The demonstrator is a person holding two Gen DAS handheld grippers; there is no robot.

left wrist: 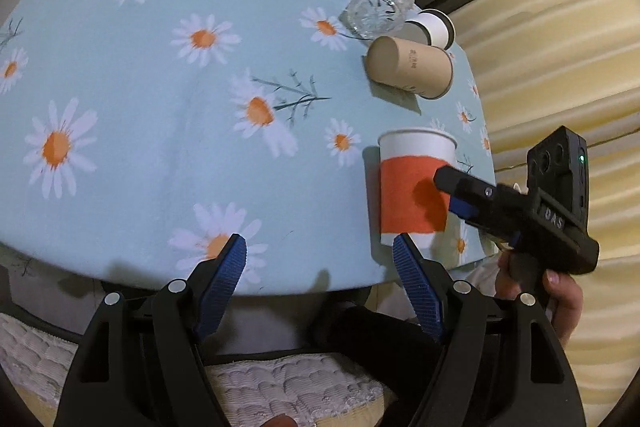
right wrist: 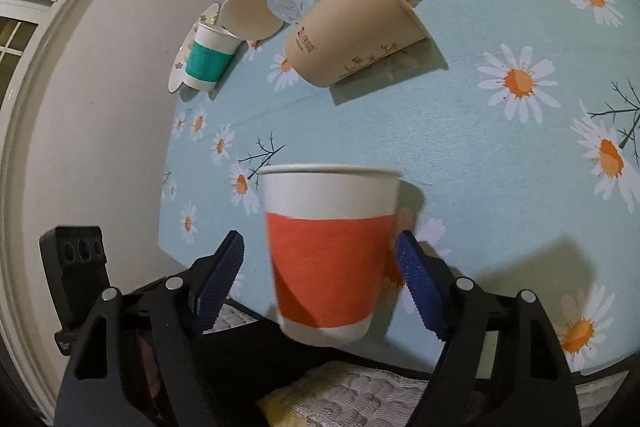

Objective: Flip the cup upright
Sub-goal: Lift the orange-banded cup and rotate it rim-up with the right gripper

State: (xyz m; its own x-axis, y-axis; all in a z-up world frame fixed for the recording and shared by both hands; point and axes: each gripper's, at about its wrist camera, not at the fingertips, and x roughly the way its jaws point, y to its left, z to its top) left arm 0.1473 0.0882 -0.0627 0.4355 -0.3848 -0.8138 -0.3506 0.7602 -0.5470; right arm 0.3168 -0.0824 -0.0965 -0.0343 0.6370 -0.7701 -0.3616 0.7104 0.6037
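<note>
Two grippers are mine. My right gripper [right wrist: 320, 279] is spread around the white paper cup with an orange band [right wrist: 330, 251], which stands upright, rim up, near the edge of the daisy-print blue tablecloth [right wrist: 460, 131]; neither pad visibly touches it. My left gripper [left wrist: 320, 267] is spread wide, holding nothing. "DAS" is moulded on the right tool. A brown paper cup [right wrist: 352, 27] lying on its side bears unreadable print.
</note>
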